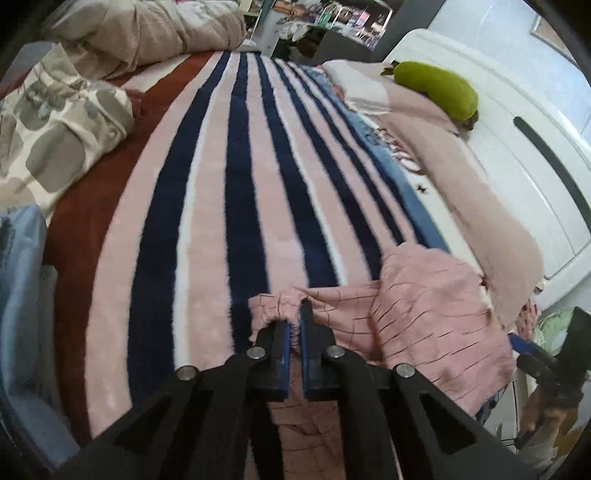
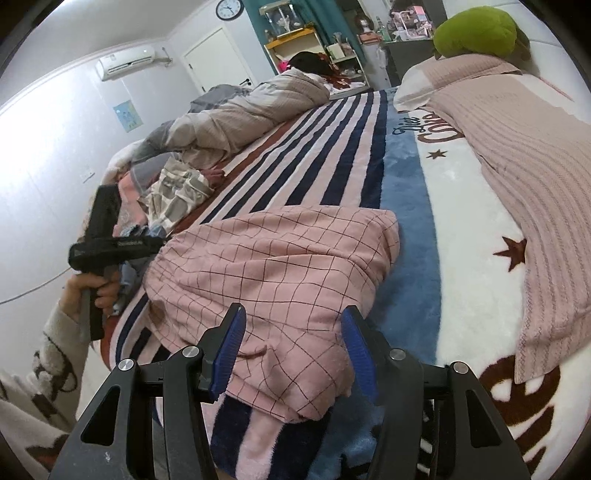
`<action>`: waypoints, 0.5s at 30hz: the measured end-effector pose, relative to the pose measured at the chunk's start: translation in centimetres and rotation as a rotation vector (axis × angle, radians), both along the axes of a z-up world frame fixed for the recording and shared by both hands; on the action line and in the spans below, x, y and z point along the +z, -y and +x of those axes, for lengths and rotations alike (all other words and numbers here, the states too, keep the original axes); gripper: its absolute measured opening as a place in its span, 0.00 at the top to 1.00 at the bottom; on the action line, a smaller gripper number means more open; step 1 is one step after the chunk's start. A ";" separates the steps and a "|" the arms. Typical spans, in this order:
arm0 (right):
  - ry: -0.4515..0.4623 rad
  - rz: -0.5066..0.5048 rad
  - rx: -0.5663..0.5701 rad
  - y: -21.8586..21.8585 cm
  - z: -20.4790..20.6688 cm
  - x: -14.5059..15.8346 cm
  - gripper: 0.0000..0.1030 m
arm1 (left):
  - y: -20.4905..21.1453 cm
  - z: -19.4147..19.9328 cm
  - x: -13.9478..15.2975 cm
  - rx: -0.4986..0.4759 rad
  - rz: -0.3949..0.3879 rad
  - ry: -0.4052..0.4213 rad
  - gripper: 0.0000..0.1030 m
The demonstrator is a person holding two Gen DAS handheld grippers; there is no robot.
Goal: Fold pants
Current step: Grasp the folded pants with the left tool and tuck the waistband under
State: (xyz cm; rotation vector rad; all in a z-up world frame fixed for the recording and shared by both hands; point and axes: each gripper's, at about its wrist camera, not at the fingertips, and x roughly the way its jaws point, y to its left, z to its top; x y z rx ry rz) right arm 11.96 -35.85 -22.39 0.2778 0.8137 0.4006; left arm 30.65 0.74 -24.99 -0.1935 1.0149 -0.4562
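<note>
Pants in pink check lie bunched on the striped blanket — your left gripper pinches the elastic waistband to hold it, while your right gripper hovers, jaws spread, probably ready to grab.

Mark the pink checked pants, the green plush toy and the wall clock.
pink checked pants (image 2: 280, 266): right wrist view, middle of the bunched fabric.
green plush toy (image 2: 476, 33): right wrist view, centre of its body.
wall clock (image 2: 229, 9): right wrist view, on the white face.
</note>
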 end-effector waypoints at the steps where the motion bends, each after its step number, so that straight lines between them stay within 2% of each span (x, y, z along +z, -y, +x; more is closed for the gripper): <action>1: 0.001 -0.004 0.001 -0.1 0.0 0.0 0.51 | 0.1 0.0 -0.3 -0.004 0.005 -0.015 0.97; 4: 0.014 -0.042 0.010 -0.8 0.2 0.3 0.51 | 0.2 -1.2 0.8 -0.032 0.015 0.014 0.94; 5: 0.018 -0.046 0.013 -0.9 0.3 0.4 0.51 | 0.2 -2.0 1.7 -0.043 0.008 0.032 0.80; 6: 0.021 -0.041 0.018 -1.0 0.4 0.5 0.51 | 0.2 -2.9 2.5 -0.053 -0.003 0.064 0.58; 7: 0.021 -0.035 0.023 -1.1 0.5 0.6 0.51 | 0.4 -3.8 3.1 -0.072 -0.009 0.099 0.51; 8: 0.023 -0.029 0.028 -1.2 0.6 0.7 0.51 | 0.8 -4.5 3.4 -0.097 -0.001 0.111 0.50; 10: 0.028 -0.019 0.039 -1.6 0.6 0.7 0.51 | 2.0 -5.9 3.3 -0.149 0.035 0.097 0.52; 11: 0.031 -0.012 0.043 -1.8 0.6 0.8 0.51 | 2.3 -6.7 2.9 -0.167 0.019 0.073 0.58; 12: 0.033 -0.005 0.048 -1.9 0.5 0.8 0.51 | 2.4 -7.2 2.6 -0.178 -0.002 0.057 0.69; 13: 0.033 0.001 0.052 -2.0 0.5 0.8 0.51 | 2.5 -7.9 2.2 -0.190 -0.032 0.043 0.76; 15: 0.033 0.002 0.058 -2.2 0.3 0.7 0.51 | 2.9 -9.2 1.9 -0.217 -0.054 0.049 0.88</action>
